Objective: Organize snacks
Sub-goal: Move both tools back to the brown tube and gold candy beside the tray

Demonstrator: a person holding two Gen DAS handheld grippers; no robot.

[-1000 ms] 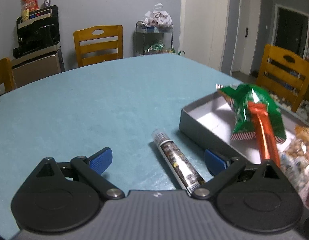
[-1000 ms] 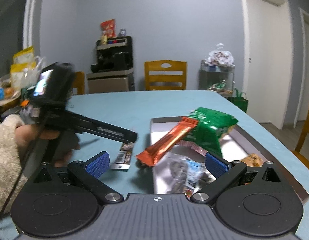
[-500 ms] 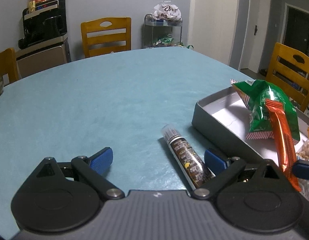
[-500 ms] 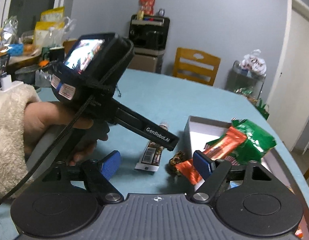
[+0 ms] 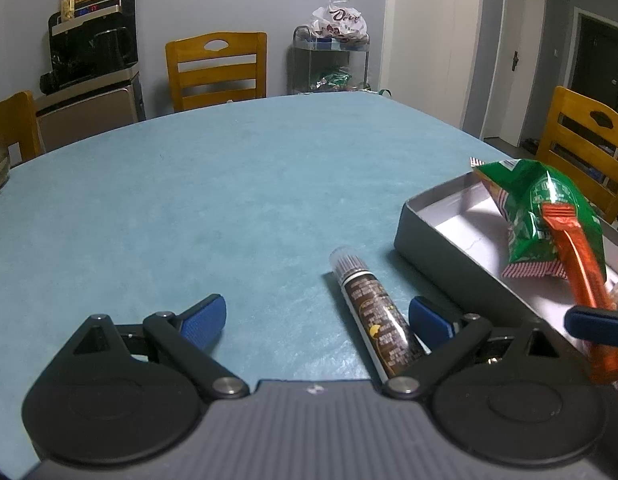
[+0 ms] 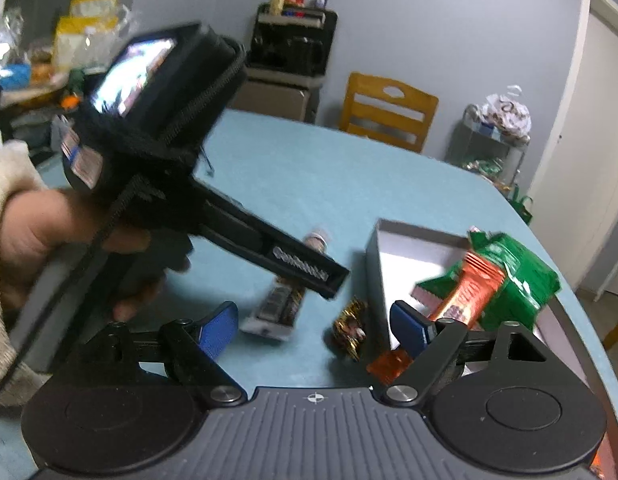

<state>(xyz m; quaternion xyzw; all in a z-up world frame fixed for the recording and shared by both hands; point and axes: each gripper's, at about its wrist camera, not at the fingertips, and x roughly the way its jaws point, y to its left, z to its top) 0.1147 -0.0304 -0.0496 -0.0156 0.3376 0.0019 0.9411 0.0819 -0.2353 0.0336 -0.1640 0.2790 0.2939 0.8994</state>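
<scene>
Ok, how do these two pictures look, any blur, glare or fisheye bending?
Left wrist view: sharp, dim indoor light; the table edge bows from fisheye; soft glare on the green bag; the tube casts a faint shadow. Right wrist view: motion blur smears the left gripper and hand; its screen is blown out; the orange bar is slightly blurred.

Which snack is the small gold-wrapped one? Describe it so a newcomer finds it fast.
Start at the grey box on the teal table. Just outside its near left wall lies the gold-foil candy, between the box and the long brown tube. It alone is small, crinkled and shiny gold.
</scene>
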